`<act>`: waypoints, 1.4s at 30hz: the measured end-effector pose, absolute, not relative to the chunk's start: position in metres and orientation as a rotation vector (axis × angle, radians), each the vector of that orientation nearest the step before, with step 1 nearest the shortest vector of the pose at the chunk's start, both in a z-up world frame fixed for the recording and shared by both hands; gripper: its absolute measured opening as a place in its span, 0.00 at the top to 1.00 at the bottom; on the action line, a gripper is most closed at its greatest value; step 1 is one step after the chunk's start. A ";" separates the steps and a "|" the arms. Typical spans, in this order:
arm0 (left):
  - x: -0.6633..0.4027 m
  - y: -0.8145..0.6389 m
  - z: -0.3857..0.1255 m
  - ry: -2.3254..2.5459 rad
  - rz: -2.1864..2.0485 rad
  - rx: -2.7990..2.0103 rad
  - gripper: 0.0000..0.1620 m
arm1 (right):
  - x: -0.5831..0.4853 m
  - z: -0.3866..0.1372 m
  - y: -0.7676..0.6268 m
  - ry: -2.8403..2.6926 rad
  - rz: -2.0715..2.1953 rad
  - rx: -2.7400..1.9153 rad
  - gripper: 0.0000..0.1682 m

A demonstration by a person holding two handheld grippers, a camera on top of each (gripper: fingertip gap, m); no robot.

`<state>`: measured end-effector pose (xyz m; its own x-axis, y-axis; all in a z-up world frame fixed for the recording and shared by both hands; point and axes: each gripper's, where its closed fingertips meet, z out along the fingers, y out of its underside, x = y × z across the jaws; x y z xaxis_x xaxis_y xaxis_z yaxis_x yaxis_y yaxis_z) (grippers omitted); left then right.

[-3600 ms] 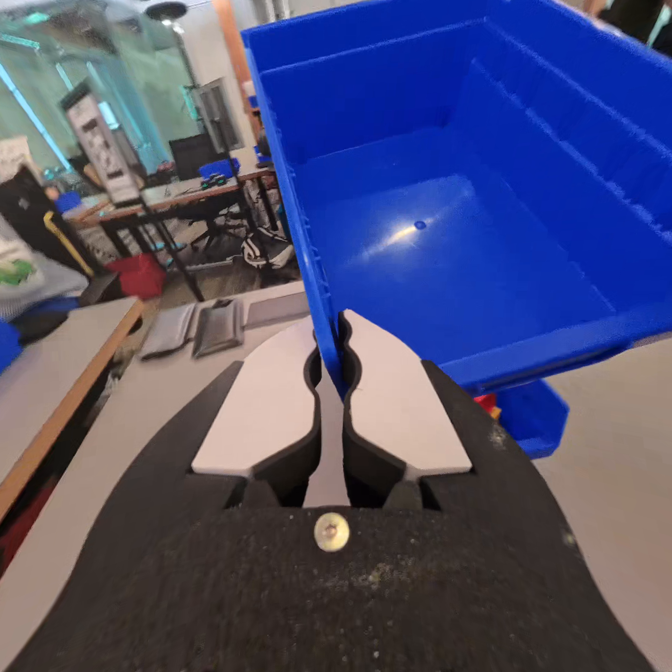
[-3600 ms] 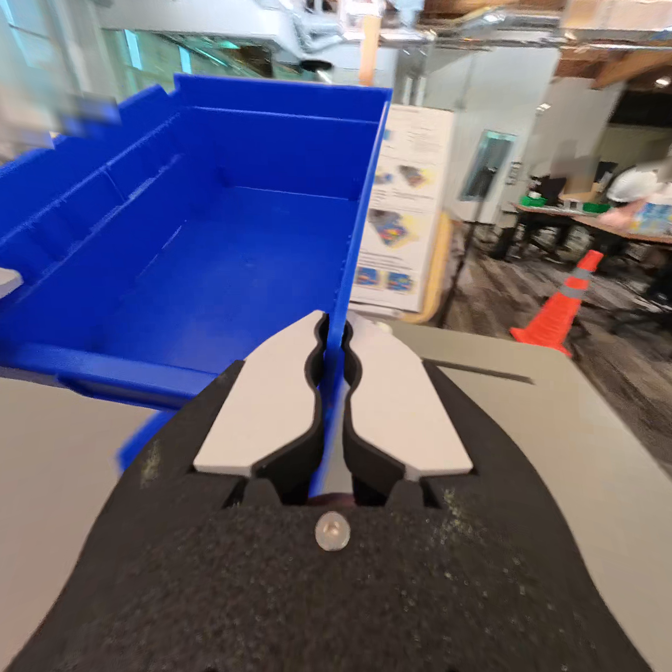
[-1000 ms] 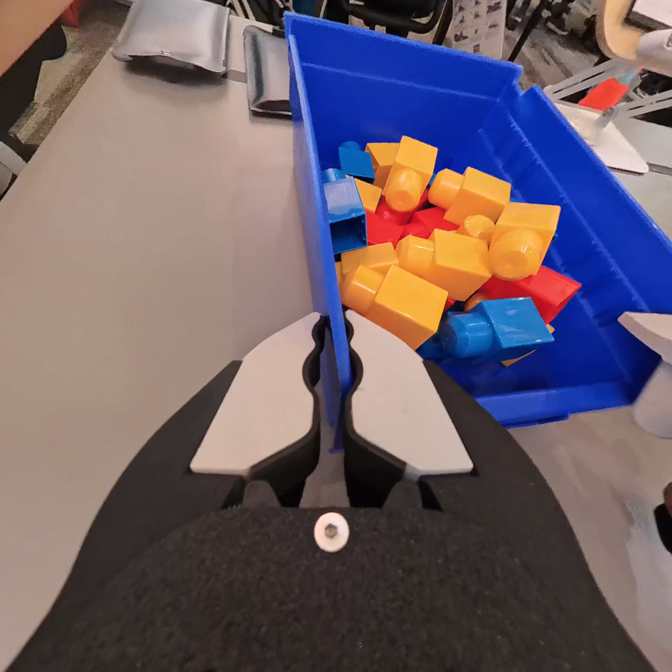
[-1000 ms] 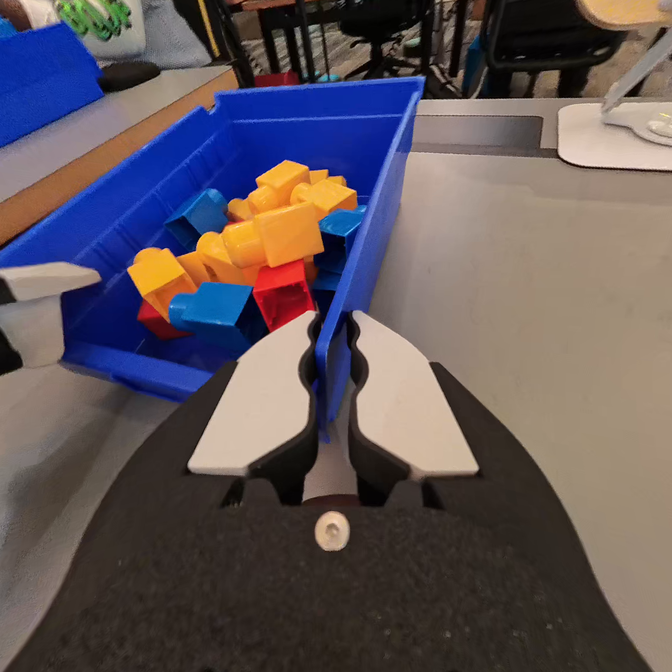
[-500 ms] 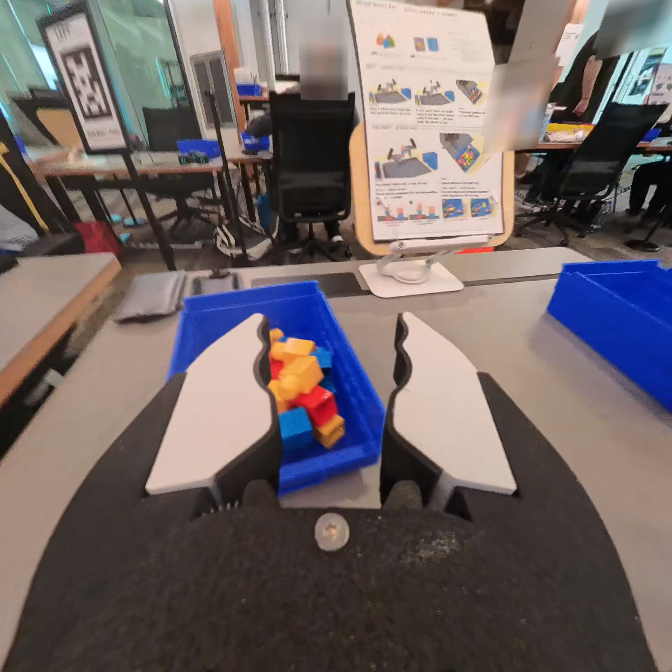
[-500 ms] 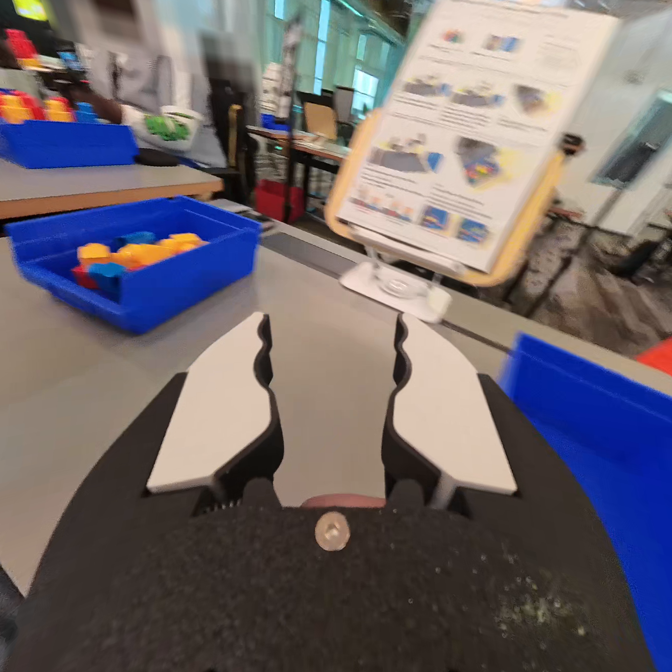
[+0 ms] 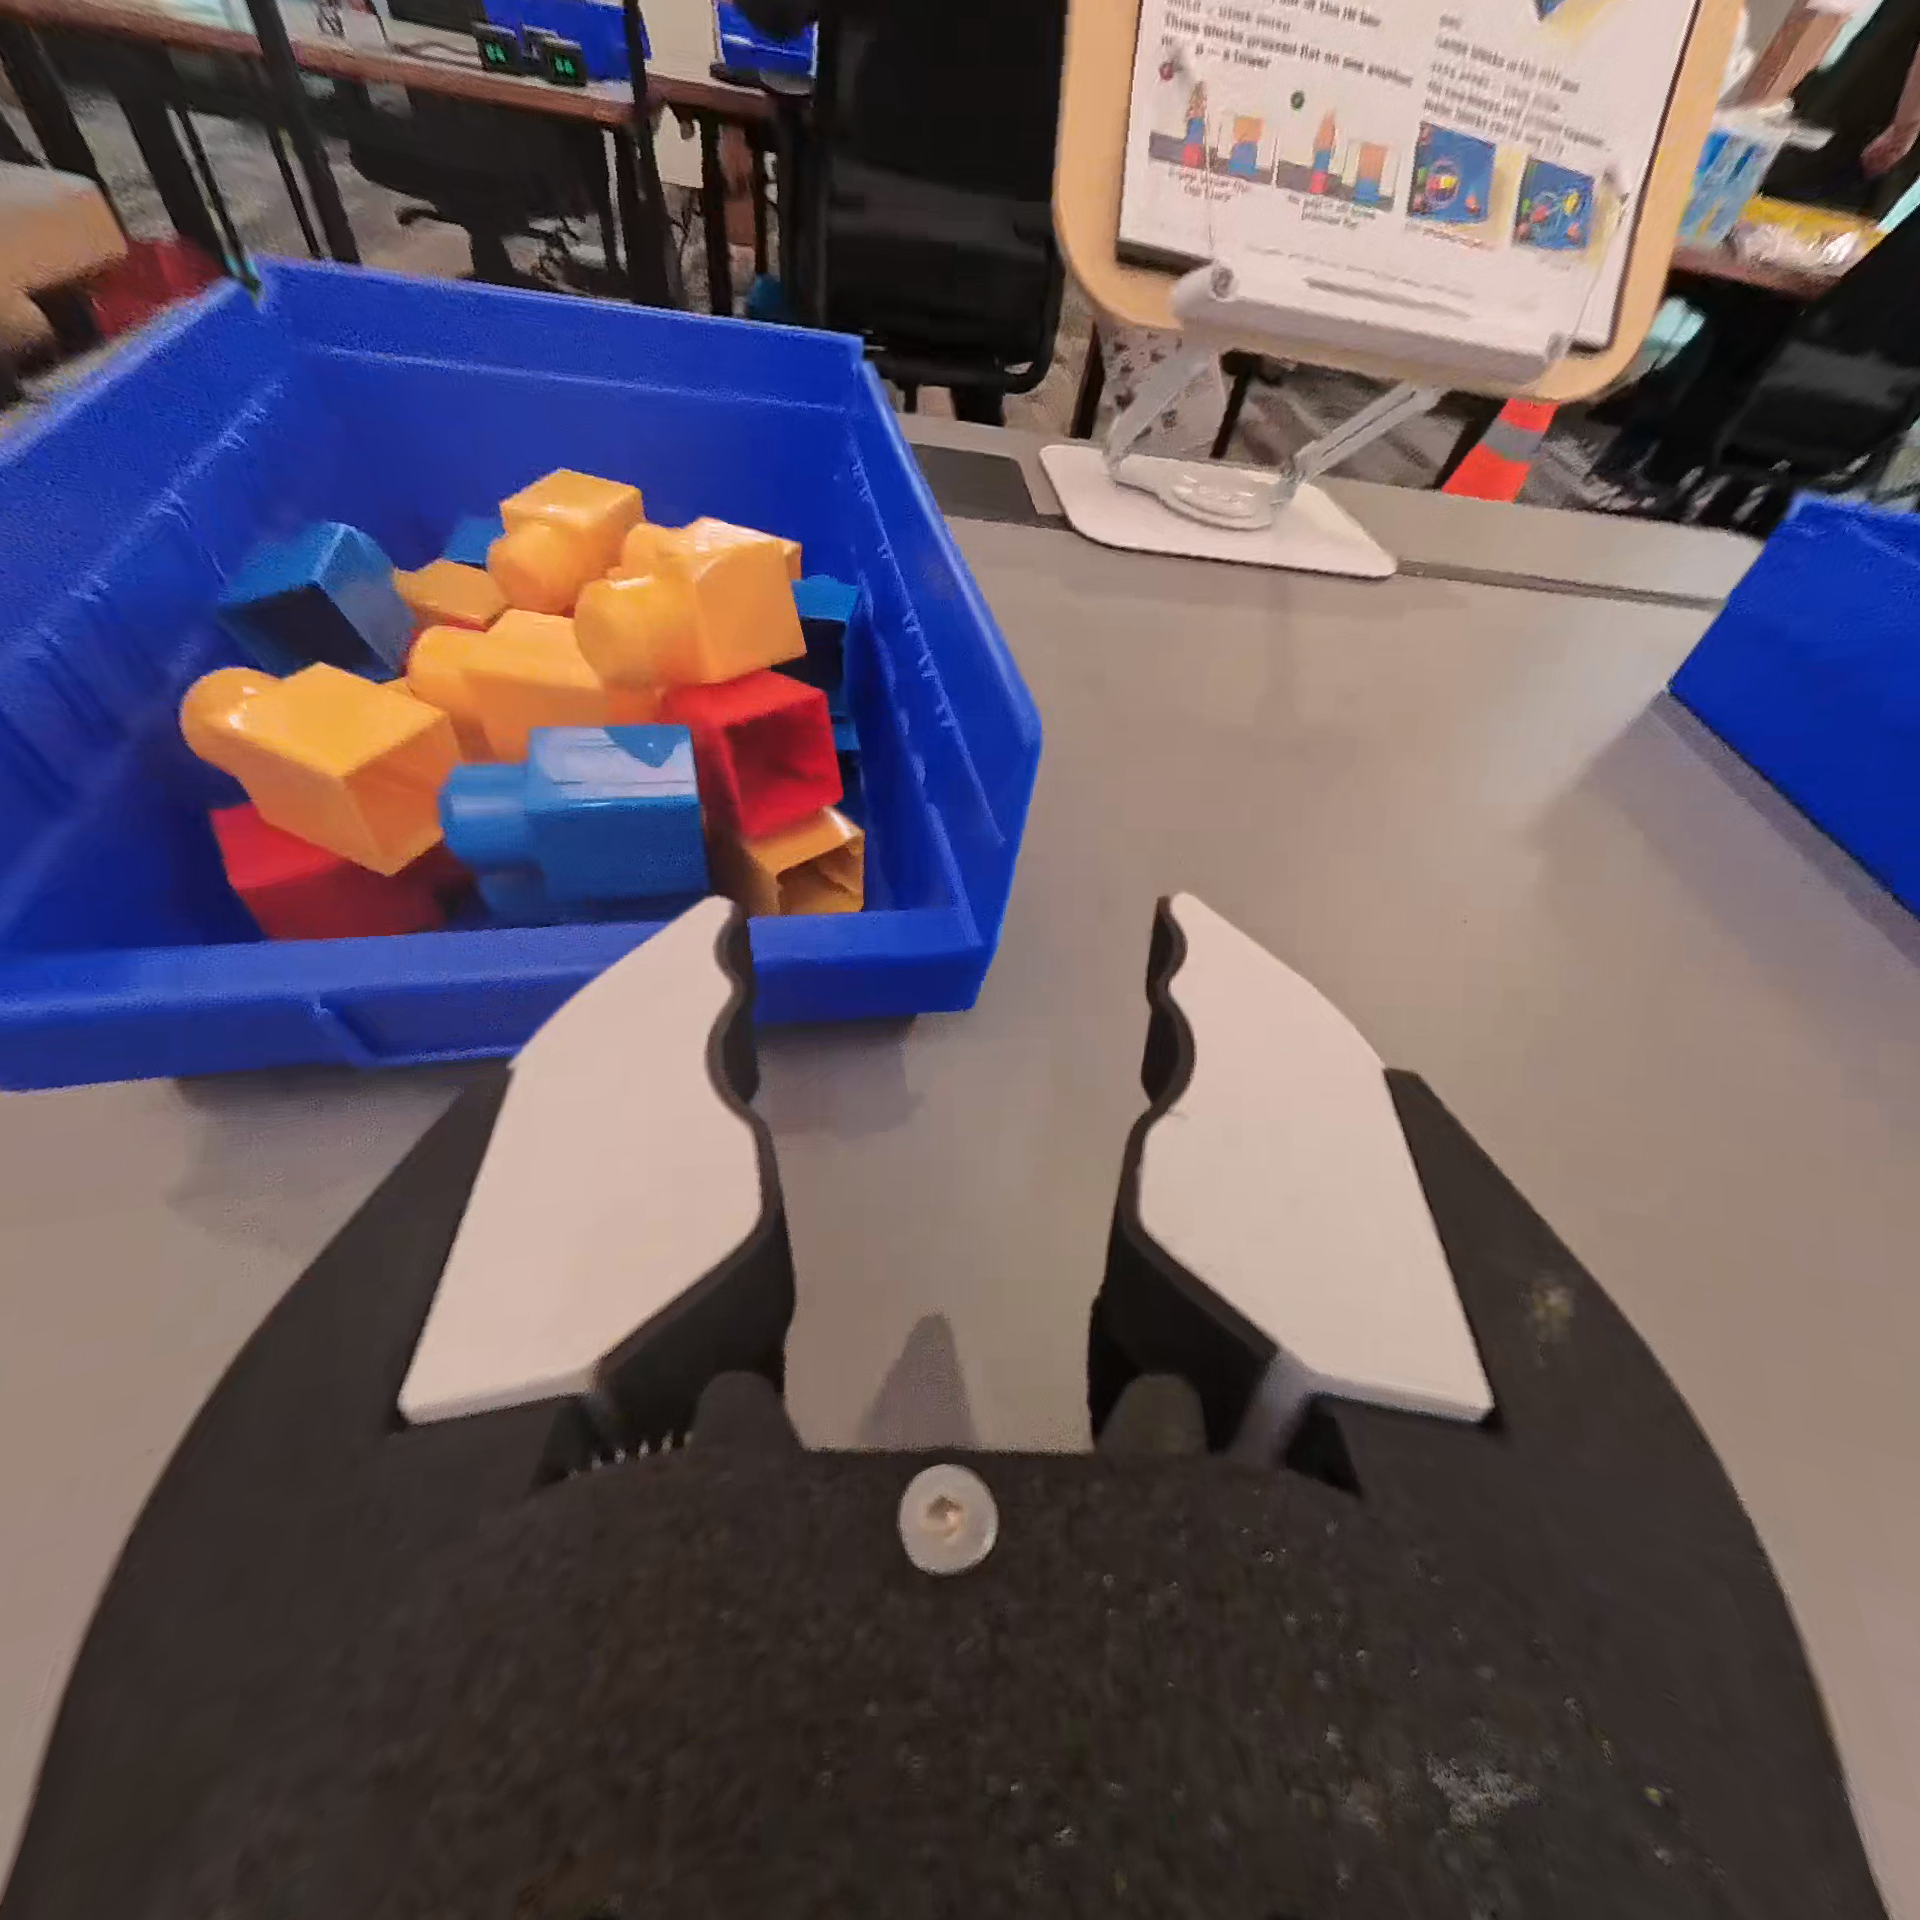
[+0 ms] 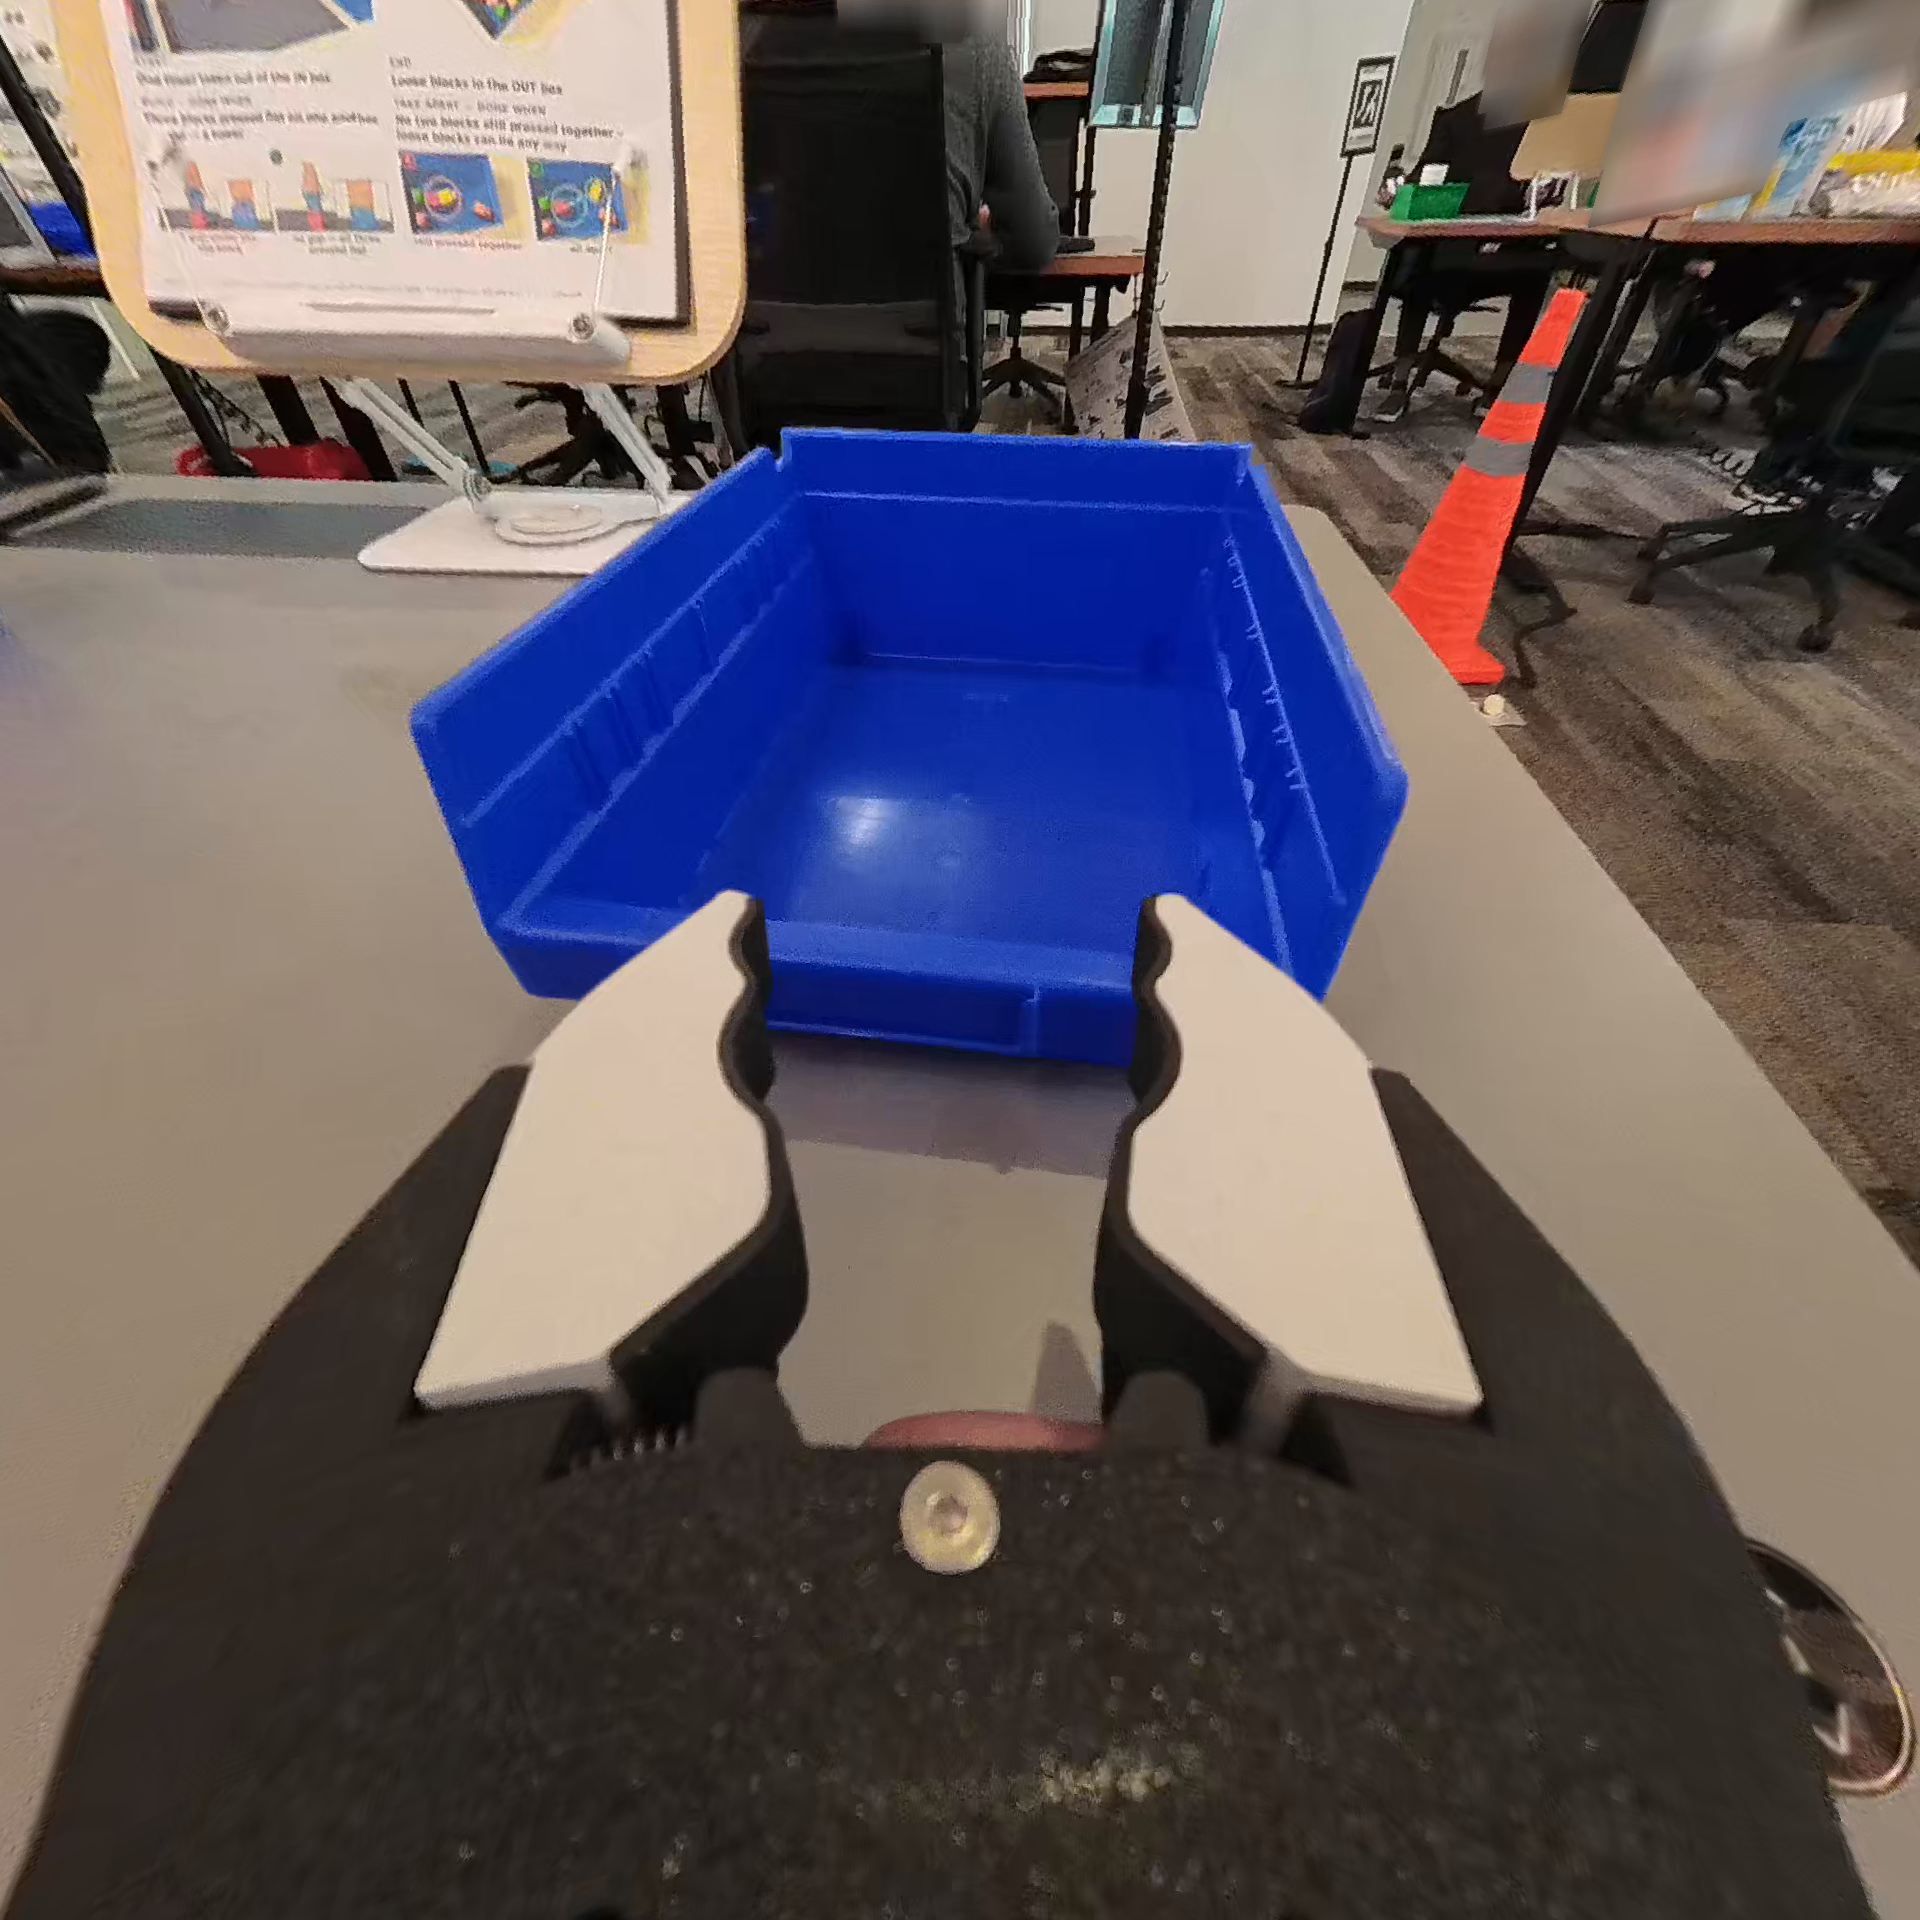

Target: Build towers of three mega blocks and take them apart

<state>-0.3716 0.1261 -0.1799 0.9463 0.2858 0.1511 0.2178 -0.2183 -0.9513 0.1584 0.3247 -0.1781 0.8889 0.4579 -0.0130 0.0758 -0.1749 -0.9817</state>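
Observation:
A blue bin (image 7: 935,665) sits on the grey table at the left in the left wrist view. It holds several loose mega blocks: yellow (image 7: 696,613), blue (image 7: 603,810) and red (image 7: 769,748). My left gripper (image 7: 945,925) is open and empty, just in front of the bin's right front corner. In the right wrist view a second blue bin (image 8: 935,831) stands empty straight ahead. My right gripper (image 8: 945,914) is open and empty just before its front wall. The edge of that second bin shows in the left wrist view (image 7: 1808,686).
An instruction board on a white stand (image 7: 1351,187) rests at the table's far edge; it also shows in the right wrist view (image 8: 416,177). An orange cone (image 8: 1486,499) stands on the floor off the right table edge. Bare grey table (image 7: 1351,831) lies between the bins. The grippers' ends are close to 55 cm from one another.
Both grippers let go of the bin walls and opened about a second ago. Since half a second ago the left one has closed in on the block bin, the right one has turned toward the empty bin.

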 end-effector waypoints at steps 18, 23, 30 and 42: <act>-0.377 0.143 -0.190 -0.292 0.114 -1.890 0.56 | 0.134 -0.184 0.344 -0.463 0.407 -1.750 0.64; -0.368 0.145 -0.184 -0.236 0.048 -1.881 0.56 | 0.131 -0.182 0.340 -0.457 0.464 -1.749 0.65; -0.419 0.147 -0.144 -0.106 -0.049 -1.912 0.57 | 0.124 -0.184 0.339 -0.488 0.495 -1.744 0.67; -0.476 0.217 -0.188 0.163 -0.274 -2.305 0.50 | 0.103 -0.177 0.331 -0.574 0.479 -1.700 0.69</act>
